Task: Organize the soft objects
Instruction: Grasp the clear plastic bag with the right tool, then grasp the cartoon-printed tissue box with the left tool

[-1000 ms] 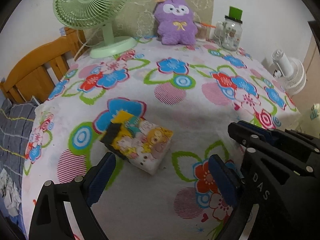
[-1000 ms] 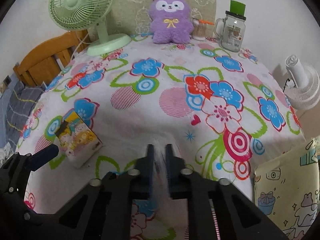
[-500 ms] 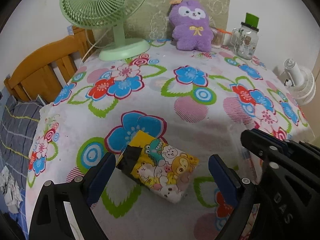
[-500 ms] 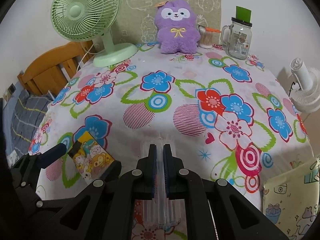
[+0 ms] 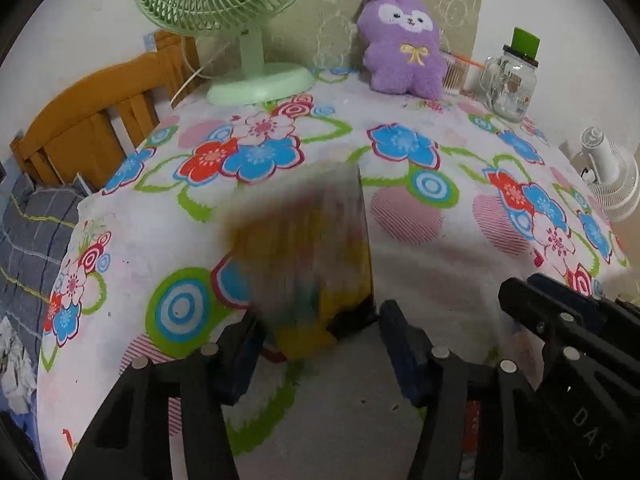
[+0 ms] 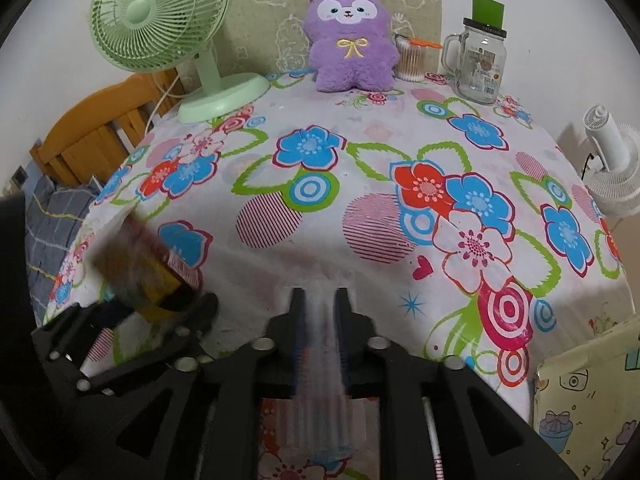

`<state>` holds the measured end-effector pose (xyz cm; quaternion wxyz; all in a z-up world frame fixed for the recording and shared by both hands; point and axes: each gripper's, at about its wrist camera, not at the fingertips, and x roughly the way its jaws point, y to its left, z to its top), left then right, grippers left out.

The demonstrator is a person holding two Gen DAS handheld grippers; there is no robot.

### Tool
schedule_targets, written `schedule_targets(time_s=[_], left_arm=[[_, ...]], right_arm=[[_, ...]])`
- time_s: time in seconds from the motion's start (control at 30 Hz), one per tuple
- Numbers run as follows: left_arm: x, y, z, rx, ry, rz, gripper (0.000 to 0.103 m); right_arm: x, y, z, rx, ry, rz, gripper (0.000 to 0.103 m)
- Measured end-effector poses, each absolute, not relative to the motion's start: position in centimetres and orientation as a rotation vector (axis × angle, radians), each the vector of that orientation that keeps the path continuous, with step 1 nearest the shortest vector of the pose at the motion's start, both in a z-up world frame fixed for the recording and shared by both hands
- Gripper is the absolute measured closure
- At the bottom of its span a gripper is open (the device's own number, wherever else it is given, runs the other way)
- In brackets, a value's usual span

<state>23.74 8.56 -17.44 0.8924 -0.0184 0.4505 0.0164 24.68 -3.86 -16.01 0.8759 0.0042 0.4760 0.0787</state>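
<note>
Since a second ago the left gripper [image 5: 320,344] has been closing on the yellow cartoon pack [image 5: 312,264], now blurred lower centre and apparently lifting, while the right gripper [image 6: 320,304] has just been opening around a blurry clear packet [image 6: 318,360], so next I'd guess stacking them.

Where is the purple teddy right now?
The purple plush toy sits upright at the table's far edge, between the green fan and the glass jar.
</note>
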Motion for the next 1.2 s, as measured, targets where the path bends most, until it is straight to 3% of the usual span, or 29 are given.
schedule_targets(time_s=[0.13, 0.23, 0.5, 0.57, 0.63, 0.8, 0.87, 1.03, 1.2], left_arm=[[23.3, 8.3, -17.4, -0.032, 0.928, 0.023, 0.061], [22.9, 7.9, -17.3, -0.028, 0.923, 0.011, 0.070], [22.7, 8.0, -17.3, -0.031, 0.920, 0.014, 0.075], [22.6, 8.0, -17.1, -0.028, 0.919, 0.018, 0.075], [22.6, 8.0, -16.9, -0.023, 0.911, 0.031, 0.062], [23.0, 8.2, -16.0, -0.019, 0.892, 0.050, 0.046], [23.3, 8.2, -15.5, -0.009, 0.885, 0.051, 0.044], [24.6, 8.5, -14.9, 0.006, 0.883, 0.064, 0.030], [26.1, 8.4, -15.0, 0.031, 0.884, 0.071, 0.027]], right_arm=[[24.6, -4.3, -16.2, 0.018, 1.011, 0.135, 0.062], [24.5, -4.5, -16.6, 0.021, 1.026, 0.130, 0.059], [24.5, -4.4, -17.6, 0.040, 1.056, 0.149, 0.058], [24.5, -4.3, -17.6, 0.046, 1.051, 0.162, 0.064], [24.5, -4.2, -17.4, 0.040, 1.045, 0.172, 0.074], [24.6, -4.0, -16.8, 0.028, 1.022, 0.161, 0.081], [24.8, -4.0, -16.2, 0.028, 1.004, 0.152, 0.081], [25.6, -4.4, -15.4, 0.070, 0.979, 0.123, 0.081], [26.4, -4.3, -15.6, 0.086, 0.975, 0.104, 0.081]])
